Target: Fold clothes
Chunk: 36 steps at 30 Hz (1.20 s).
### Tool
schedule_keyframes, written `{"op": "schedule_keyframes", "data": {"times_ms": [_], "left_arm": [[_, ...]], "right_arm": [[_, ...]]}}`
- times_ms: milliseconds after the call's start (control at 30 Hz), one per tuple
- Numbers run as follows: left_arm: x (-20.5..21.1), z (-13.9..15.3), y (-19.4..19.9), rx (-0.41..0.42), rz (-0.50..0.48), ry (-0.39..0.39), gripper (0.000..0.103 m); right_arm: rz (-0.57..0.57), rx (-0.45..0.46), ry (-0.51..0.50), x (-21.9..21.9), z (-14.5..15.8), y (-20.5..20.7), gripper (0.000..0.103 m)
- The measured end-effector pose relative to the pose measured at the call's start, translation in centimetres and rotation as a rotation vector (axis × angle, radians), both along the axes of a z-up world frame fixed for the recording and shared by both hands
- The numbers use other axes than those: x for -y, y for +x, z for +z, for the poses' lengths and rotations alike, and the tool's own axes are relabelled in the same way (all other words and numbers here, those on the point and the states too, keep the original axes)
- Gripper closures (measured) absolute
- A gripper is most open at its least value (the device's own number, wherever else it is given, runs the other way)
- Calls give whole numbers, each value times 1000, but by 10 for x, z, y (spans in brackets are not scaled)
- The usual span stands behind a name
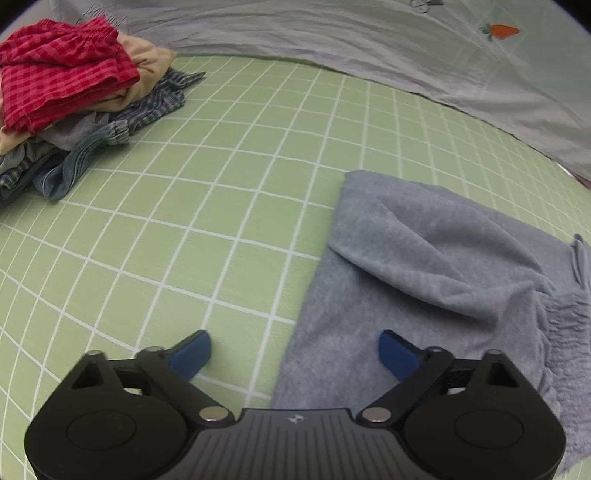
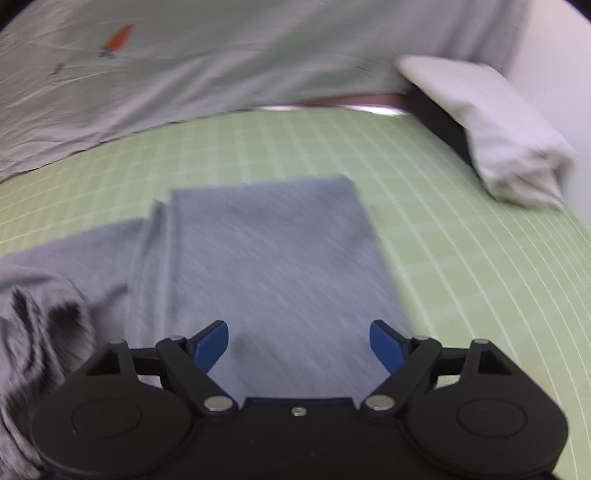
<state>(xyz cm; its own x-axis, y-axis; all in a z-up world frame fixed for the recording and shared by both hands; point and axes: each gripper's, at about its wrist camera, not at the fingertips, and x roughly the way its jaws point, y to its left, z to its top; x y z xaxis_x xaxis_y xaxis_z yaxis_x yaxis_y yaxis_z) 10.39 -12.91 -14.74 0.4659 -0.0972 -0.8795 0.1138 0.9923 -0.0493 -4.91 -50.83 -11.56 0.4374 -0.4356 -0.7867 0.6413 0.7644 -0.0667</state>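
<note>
A grey pair of shorts (image 1: 436, 266) lies on the green grid mat (image 1: 184, 240), with its gathered waistband at the right in the left wrist view. My left gripper (image 1: 294, 354) is open and empty, low over the garment's left edge. In the right wrist view the same grey shorts (image 2: 266, 258) lie flat with one leg stretching away, the waistband bunched at the left. My right gripper (image 2: 298, 345) is open and empty just above the cloth. The right wrist view is motion-blurred.
A pile of clothes (image 1: 70, 99) with a red checked piece on top sits at the far left of the mat. A grey sheet with a carrot print (image 1: 500, 31) lies behind the mat. A folded white cloth (image 2: 491, 129) sits at the far right.
</note>
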Motion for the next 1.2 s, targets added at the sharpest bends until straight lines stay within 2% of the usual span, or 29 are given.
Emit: {"op": "schedule_keyframes", "data": {"times_ms": [33,100,133,200,233,300,433,533,667,767,833,933,967,1000,1033,1100,1133,1200], "left_arm": [[1,2,-2,7,-7,-6,21],[3,5,-6,14,-12,-35,44],[4,7,-7,9,-12,-61,50],[5,8,-7,-14,-2,-119,80],[5,8,-7,-31,12,-148,87],[7,13,-9,-32,39,-193,91],[19,40,-15,19,37,-287,92],[45,62,-19,52,9,-376,93],[112,76,-27,76,-101,-423,97],[177,69,-42,42,-218,-488,103],[223,64,-53,14,-302,-525,101],[281,29,-80,-34,-411,-396,98],[287,26,-83,-45,-407,-373,96],[293,24,-87,-54,-402,-353,87],[287,29,-88,-37,-394,-367,80],[271,42,-85,15,-346,-368,54],[260,50,-82,47,-308,-356,51],[234,69,-79,110,-224,-314,38]], "right_arm": [[-22,-3,5,2,-1,-7,18],[-55,-9,6,4,-4,-19,18],[-68,-12,5,4,-5,-25,18],[-89,-14,5,6,-7,-34,18],[-98,-9,8,7,-7,-38,18],[-106,2,13,10,-6,-45,18],[-100,15,10,20,-2,-58,17],[-93,23,7,27,0,-67,17],[-84,23,8,42,0,-83,17],[-81,19,9,58,0,-98,17],[-85,16,13,69,-1,-106,17],[-93,12,22,87,-3,-116,17],[-94,10,26,93,-4,-117,17],[-89,10,26,98,-4,-117,17],[-81,12,22,102,-3,-116,17],[-65,16,18,108,-2,-111,17],[-57,18,16,111,-1,-108,17],[-27,27,29,110,1,-97,17]]}}
